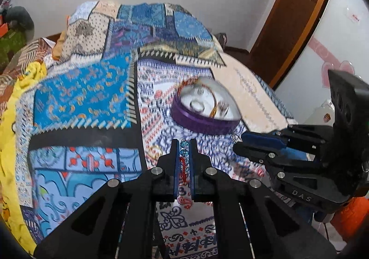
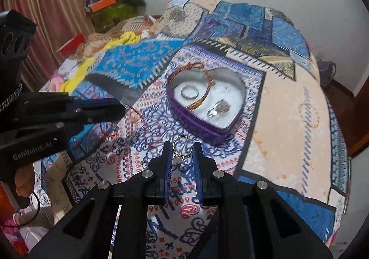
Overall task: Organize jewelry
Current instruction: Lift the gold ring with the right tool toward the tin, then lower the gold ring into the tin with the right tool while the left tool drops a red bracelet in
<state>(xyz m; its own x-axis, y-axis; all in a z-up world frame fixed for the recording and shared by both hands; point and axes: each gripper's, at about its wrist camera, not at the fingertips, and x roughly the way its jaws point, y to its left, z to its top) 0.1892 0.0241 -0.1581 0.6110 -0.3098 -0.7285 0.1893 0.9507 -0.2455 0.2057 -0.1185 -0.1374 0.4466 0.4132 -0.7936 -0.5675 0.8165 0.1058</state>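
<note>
A purple heart-shaped box with a white lining lies open on the patterned bedspread; it also shows in the left wrist view. It holds a silver ring, a second ring and a gold-red bangle. My left gripper is shut on a blue-beaded bracelet with red thread, just short of the box. My right gripper is shut on a gold ring, close to the box's near edge. The left gripper shows at the left of the right wrist view.
A gold ring lies on the bedspread left of my left gripper. Yellow cloth and clutter lie along the bed's left side. A wooden door and a white wall stand to the right.
</note>
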